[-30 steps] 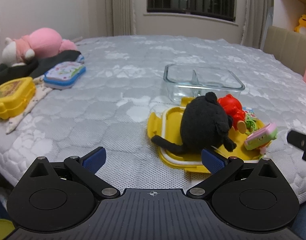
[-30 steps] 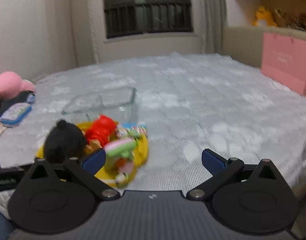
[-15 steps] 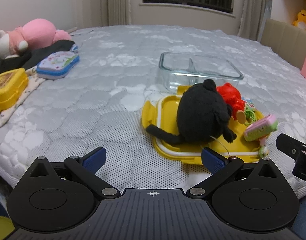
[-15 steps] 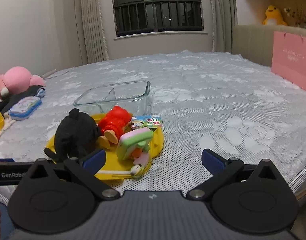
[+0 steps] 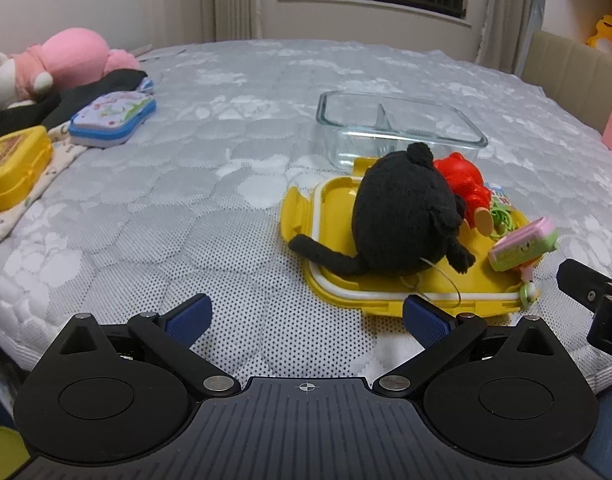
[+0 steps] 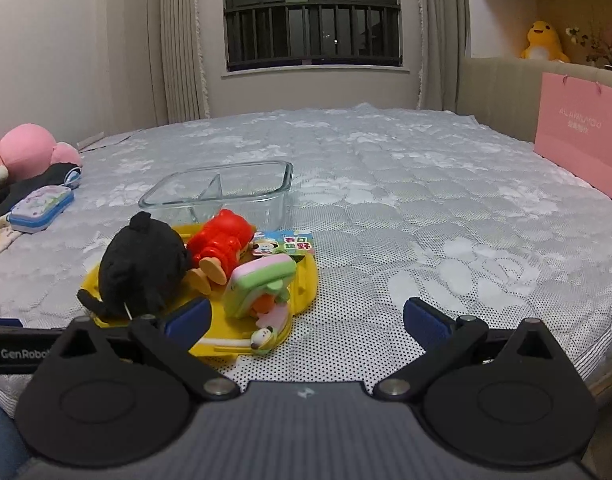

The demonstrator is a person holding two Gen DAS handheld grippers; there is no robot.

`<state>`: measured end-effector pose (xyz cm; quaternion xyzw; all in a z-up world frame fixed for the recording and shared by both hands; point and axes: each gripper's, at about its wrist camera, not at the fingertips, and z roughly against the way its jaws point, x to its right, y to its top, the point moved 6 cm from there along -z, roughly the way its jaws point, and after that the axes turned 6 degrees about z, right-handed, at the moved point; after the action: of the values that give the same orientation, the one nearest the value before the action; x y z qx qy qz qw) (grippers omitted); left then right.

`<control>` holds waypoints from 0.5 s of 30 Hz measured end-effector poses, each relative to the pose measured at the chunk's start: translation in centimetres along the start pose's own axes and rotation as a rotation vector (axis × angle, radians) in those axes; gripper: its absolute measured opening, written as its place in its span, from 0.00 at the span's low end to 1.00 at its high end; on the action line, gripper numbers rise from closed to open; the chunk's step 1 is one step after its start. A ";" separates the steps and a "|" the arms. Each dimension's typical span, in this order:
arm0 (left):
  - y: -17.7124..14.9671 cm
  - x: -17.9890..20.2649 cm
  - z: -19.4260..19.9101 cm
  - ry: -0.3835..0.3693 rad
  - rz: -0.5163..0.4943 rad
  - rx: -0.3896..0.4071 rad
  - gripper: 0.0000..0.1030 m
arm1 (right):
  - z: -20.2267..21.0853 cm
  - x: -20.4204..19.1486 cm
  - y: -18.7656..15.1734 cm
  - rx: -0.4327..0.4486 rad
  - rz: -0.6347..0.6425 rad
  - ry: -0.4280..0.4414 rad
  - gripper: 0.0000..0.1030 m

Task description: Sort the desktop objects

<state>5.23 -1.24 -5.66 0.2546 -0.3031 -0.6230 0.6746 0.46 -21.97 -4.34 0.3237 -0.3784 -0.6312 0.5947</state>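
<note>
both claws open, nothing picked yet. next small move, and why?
Probably ease the left claw forward toward the black plush. It sits nearest on the yellow lid, just ahead and a bit right of the open claw, hiding part of the red toy. The glass box behind looks empty. The right claw is also open.

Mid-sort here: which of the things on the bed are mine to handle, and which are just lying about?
For the job: black plush, red figure, pink-green toy, yellow lid, glass container.

Lying about: pink plush, blue case, yellow box, pink bag.
</note>
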 end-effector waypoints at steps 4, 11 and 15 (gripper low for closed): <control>-0.1 -0.1 -0.1 -0.002 0.004 -0.005 1.00 | -0.2 -0.1 -0.1 -0.011 0.002 0.003 1.00; -0.2 -0.1 -0.3 -0.004 0.006 -0.014 1.00 | -0.5 0.0 -0.4 -0.026 -0.015 0.040 1.00; -0.3 0.0 -0.4 -0.009 0.004 -0.015 1.00 | -0.5 0.0 -0.5 -0.027 -0.016 0.047 1.00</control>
<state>5.31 -1.30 -6.11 0.2463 -0.3021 -0.6248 0.6766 0.64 -21.99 -5.03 0.3334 -0.3529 -0.6334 0.6027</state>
